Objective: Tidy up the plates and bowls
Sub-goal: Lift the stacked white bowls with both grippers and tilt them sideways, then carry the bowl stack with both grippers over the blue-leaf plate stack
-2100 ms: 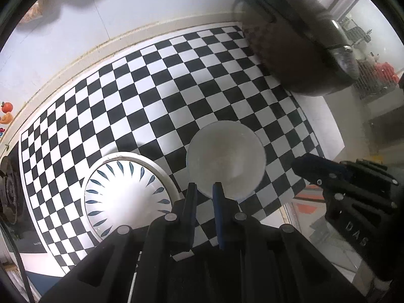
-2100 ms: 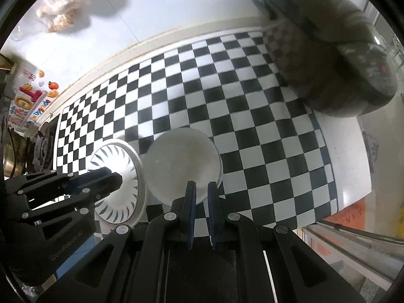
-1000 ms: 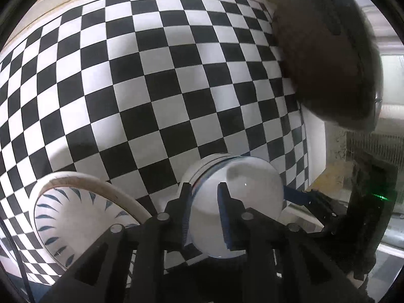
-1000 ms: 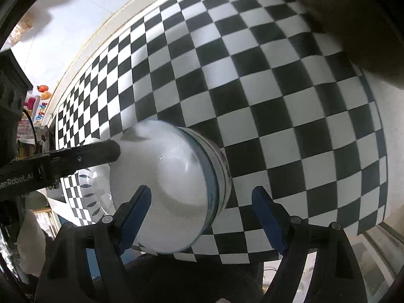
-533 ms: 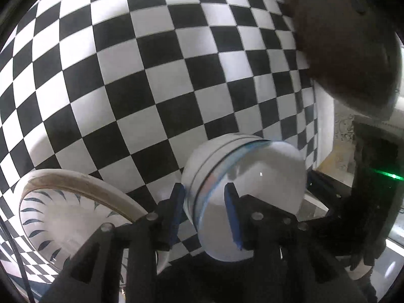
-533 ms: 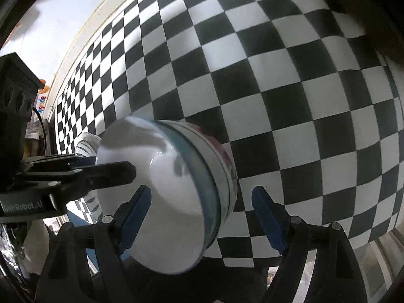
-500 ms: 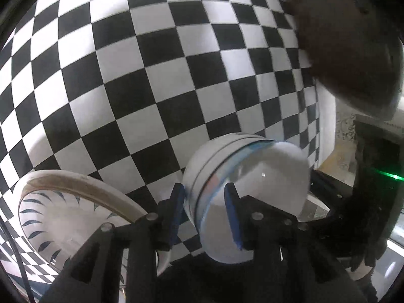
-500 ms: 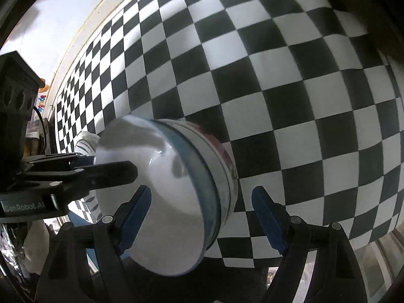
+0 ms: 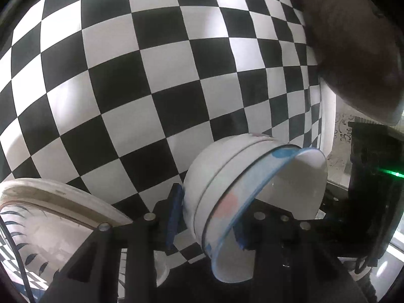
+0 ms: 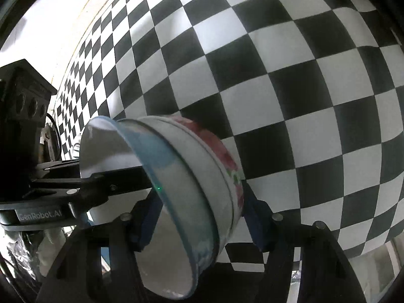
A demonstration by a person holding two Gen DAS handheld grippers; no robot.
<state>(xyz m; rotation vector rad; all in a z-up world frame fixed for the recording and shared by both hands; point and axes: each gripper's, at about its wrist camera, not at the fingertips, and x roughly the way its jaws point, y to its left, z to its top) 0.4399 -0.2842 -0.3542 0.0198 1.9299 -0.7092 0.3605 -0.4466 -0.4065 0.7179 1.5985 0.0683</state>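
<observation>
A stack of white bowls, the inner one blue-rimmed [image 9: 227,197] and the outer one with a red flower band [image 10: 222,161], is tilted on its side over the checkered cloth [image 9: 151,75]. My left gripper [image 9: 205,219] is shut across the wall of the stack, one finger outside and one inside. My right gripper [image 10: 202,217] also straddles the stack's wall, its blue pads [image 10: 252,217] against the outside and inside. A white plate with blue leaf marks [image 9: 50,217] lies at the lower left in the left wrist view.
A large dark pot [image 9: 353,50] stands at the cloth's right edge. The table's edge runs just right of the bowls [image 9: 328,131]. White wall lies beyond the cloth's far edge [image 10: 50,12].
Both grippers came down from above the bowls and took hold of the stack. Over the last second the stack has tipped further onto its side and risen toward the cameras.
</observation>
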